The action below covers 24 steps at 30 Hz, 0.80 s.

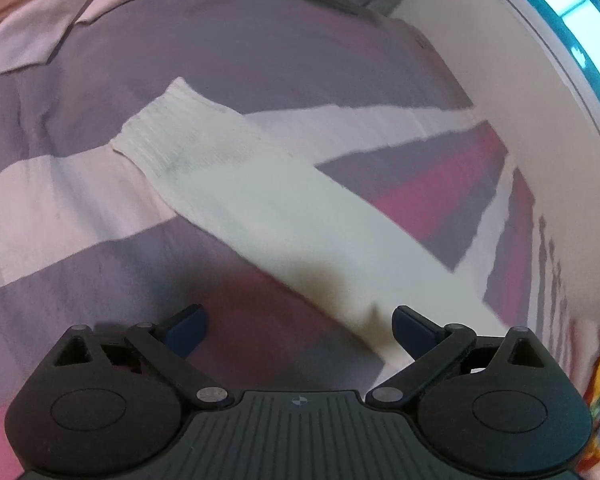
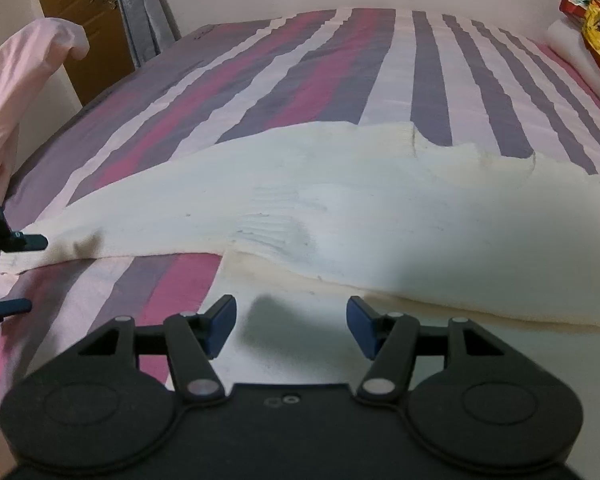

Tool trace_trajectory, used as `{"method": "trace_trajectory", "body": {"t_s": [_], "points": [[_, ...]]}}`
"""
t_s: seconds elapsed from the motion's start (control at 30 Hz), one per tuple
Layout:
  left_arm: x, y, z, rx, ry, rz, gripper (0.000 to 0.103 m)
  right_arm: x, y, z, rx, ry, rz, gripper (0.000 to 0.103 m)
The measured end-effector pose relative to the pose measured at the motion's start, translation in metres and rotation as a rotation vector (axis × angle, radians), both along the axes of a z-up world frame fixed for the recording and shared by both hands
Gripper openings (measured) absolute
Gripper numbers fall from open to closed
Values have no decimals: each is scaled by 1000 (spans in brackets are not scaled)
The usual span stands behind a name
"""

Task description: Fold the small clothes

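A cream knitted sweater (image 2: pixel 380 216) lies spread on a striped bed (image 2: pixel 300 60). Its long sleeve (image 1: pixel 260 196) runs diagonally across the left wrist view, ribbed cuff at the far end. My left gripper (image 1: pixel 300 328) is open just above the bed, with the sleeve passing near its right finger (image 1: pixel 412 328); nothing is held. It also shows at the left edge of the right wrist view (image 2: pixel 16 272), at the sleeve's end. My right gripper (image 2: pixel 292 320) is open and empty, hovering over the near hem of the sweater.
A pink cloth (image 2: pixel 20 100) hangs over the footboard at left. A colourful pillow (image 2: pixel 596 28) and a white pillow lie at the bed's far right. A wooden door (image 2: pixel 80 12) and a wall stand behind; a window (image 1: pixel 572 16) is at right.
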State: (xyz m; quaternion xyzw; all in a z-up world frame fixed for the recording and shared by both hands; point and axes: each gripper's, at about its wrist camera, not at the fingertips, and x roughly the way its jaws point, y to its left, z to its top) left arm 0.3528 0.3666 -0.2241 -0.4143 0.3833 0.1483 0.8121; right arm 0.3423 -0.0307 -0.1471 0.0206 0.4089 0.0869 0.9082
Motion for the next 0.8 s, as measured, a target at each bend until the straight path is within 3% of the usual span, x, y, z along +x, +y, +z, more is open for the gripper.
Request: {"method": "trace_trajectory", "body": {"t_s": [0.17, 0.23, 0.43, 0.5, 0.67, 0.8], "points": [[1, 21, -12, -85, -62, 105, 70, 3, 2, -2, 3, 2, 4, 61], [3, 31, -19, -114, -81, 149, 49, 4, 2, -2, 5, -1, 5, 61], [8, 46, -38, -172, -131, 256, 22, 8, -1, -4, 5, 1, -6, 61], [11, 42, -38, -148, -109, 268, 9, 8, -3, -3, 5, -13, -19, 61], [16, 31, -18, -50, -116, 247, 3, 13, -15, 7, -27, -63, -62, 61], [23, 4, 19, 76, -192, 122, 3, 27, -32, 5, -36, -63, -139, 61]]}}
